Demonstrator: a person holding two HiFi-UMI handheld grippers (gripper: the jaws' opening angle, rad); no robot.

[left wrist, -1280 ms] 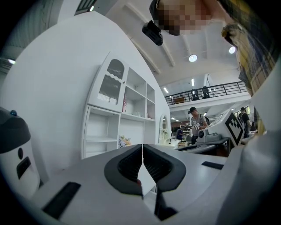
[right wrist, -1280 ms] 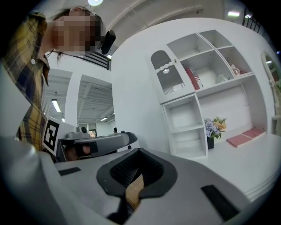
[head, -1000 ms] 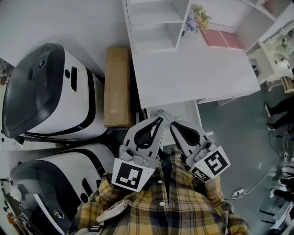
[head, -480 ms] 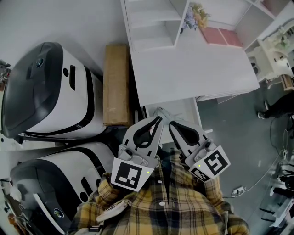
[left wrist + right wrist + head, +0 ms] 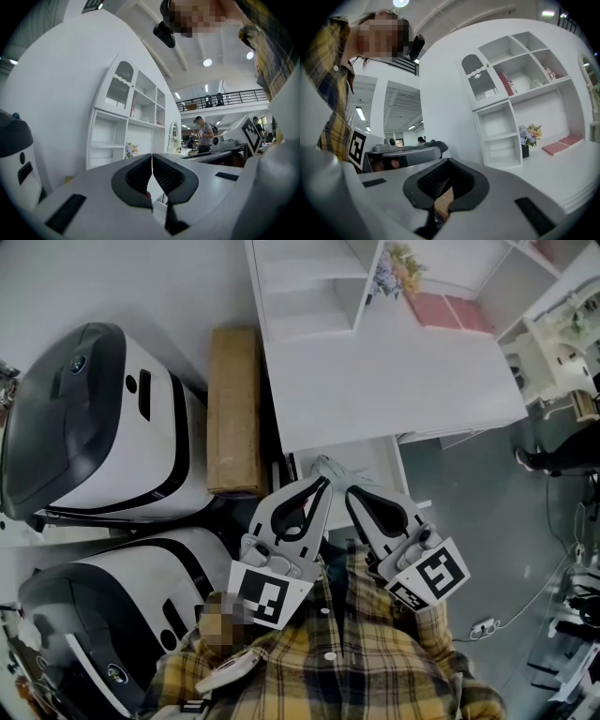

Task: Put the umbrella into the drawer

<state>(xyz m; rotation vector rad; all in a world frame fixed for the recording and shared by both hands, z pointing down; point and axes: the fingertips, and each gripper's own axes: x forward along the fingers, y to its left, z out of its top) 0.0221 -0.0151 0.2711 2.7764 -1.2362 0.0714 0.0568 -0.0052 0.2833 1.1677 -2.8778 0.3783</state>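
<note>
The person in a plaid shirt (image 5: 337, 667) held both tools level, close to the chest. The left tongs (image 5: 152, 157) were shut, pads meeting at the tips with nothing between them. The right tongs (image 5: 448, 163) were likewise closed and empty. Both pairs of tips lay side by side, just over a white drawer (image 5: 367, 463) that appeared pulled out from under the front edge of the white worktop (image 5: 394, 381). The umbrella could not be made out in any view. A cardboard box (image 5: 234, 409) stood left of the worktop, beside two white-and-black machines (image 5: 94, 427).
</note>
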